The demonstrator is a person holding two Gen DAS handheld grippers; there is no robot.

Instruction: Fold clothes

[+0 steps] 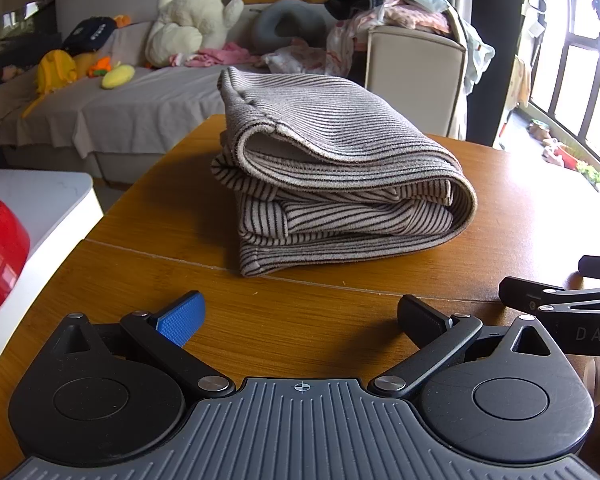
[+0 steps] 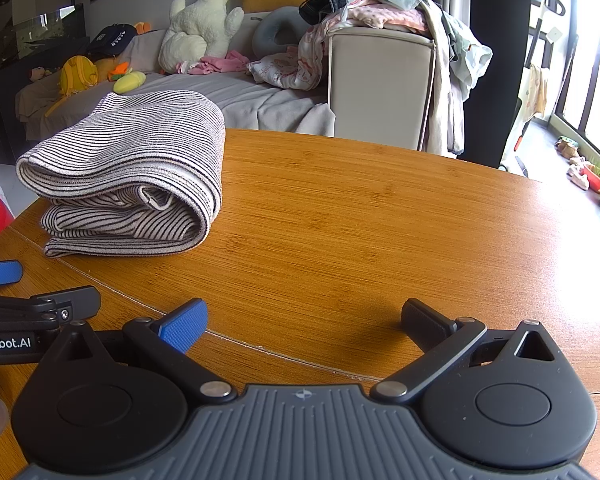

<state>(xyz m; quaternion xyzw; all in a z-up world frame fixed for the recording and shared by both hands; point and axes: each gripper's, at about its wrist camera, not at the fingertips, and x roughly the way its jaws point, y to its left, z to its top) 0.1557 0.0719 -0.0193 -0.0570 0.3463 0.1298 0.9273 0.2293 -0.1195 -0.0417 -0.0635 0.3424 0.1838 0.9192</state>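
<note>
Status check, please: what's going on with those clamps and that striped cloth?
Left gripper open, empty. Right gripper open, empty. Striped cloth folded on table. Nothing in the way.

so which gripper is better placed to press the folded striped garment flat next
Left, probably. The striped garment lies straight ahead of the left gripper, whose fingers are open and empty. From the right gripper, also open, the garment sits off to its left, so it would have to reach across the wooden table.

A round-edged, honey-brown wooden bench (image 2: 360, 208) with a seam line carries one folded grey-and-black striped knit garment (image 1: 332, 168).
</note>
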